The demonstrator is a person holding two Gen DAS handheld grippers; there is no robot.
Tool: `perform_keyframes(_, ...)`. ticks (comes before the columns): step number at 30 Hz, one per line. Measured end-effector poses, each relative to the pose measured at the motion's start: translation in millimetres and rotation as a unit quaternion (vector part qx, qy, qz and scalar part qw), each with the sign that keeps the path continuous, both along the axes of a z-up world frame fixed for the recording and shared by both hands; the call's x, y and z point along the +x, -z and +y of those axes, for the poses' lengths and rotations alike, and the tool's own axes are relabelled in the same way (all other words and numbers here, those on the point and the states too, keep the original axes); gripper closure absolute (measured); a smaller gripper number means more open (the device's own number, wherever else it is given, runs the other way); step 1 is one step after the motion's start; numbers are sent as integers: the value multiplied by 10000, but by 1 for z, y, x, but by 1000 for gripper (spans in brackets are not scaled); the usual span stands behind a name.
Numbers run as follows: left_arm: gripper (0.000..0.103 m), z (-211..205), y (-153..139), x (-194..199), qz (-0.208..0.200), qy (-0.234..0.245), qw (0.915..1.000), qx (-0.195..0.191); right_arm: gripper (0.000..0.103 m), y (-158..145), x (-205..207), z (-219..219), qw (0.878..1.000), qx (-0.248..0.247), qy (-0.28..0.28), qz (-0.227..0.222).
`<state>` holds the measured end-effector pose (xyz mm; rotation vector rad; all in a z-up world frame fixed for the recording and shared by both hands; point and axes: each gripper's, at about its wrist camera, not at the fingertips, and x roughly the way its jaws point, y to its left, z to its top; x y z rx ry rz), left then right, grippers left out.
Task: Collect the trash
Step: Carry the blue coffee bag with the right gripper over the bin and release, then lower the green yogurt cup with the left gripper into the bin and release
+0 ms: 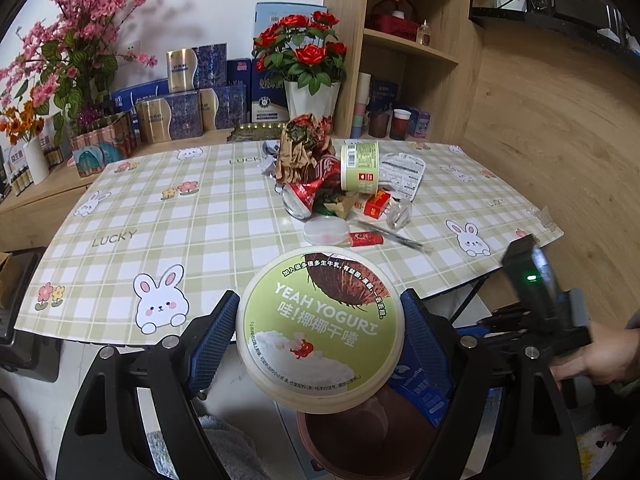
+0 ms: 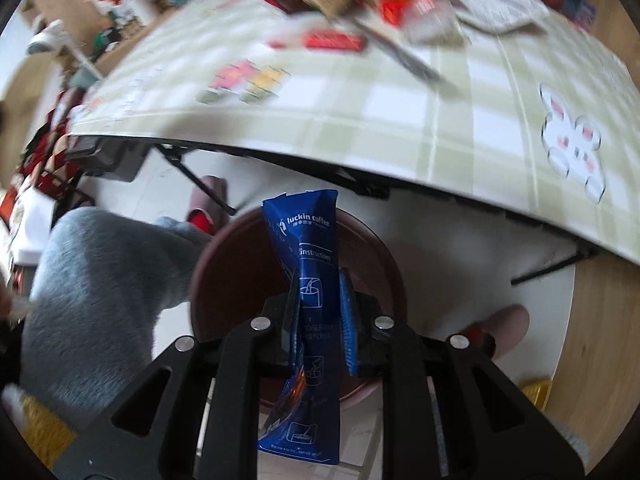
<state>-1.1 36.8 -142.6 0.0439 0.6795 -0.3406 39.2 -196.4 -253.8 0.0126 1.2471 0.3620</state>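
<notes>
The left tongs (image 1: 320, 332) grip a round yogurt tub (image 1: 320, 328) by its sides, both blue pads pressed against its cream rim, with the green lid facing the camera. The tub hangs off the near edge of the desk (image 1: 168, 208), above a brown bin (image 1: 344, 436) on the white floor. The tub blocks much of the bin's mouth in the left view. At the bin's right side a blue coffee sachet (image 1: 420, 392) shows beside the right pad. On the checked cloth behind lie more scraps: a crushed red can (image 1: 304, 196), crumpled brown paper (image 1: 300, 148), a second green tub (image 1: 359, 166) on its side, a small red box (image 1: 376, 202), a clear lid (image 1: 325, 231) and a dark pen (image 1: 390, 234). The right view, blurred toward the desk, shows what the left hides: the right tongs (image 2: 320, 300) closed on the blue coffee sachet (image 2: 308, 248), pinched upright directly over the brown bin (image 2: 224, 264). A grey fluffy sleeve (image 2: 100, 292) crowds the bin's left side, and pink slippers (image 2: 508, 328) rest on the floor.
</notes>
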Motion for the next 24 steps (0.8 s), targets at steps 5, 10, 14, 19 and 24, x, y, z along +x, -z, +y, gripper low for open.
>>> perform_keyframes(5, 24, -4, 7, 2, 77, 76, 9999, 57, 83, 30, 6, -10, 9981, -73, 489, 370)
perform_keyframes(10, 24, -8, 14, 5, 172, 144, 9997, 105, 82, 47, 4, -18, 9953, -199, 703, 629)
perform_keyframes(14, 24, -12, 21, 6, 245, 186, 9994, 136, 78, 43, 3, -28, 9935, -45, 961, 600)
perform_keyframes(19, 24, -16, 29, 8, 359, 297, 9988, 161, 73, 22, 4, -35, 9937, 169, 1064, 317)
perform_keyframes(24, 24, -21, 41, 11, 489, 373, 9979, 216, 42, -21, -4, -36, 9924, 504, 976, -551)
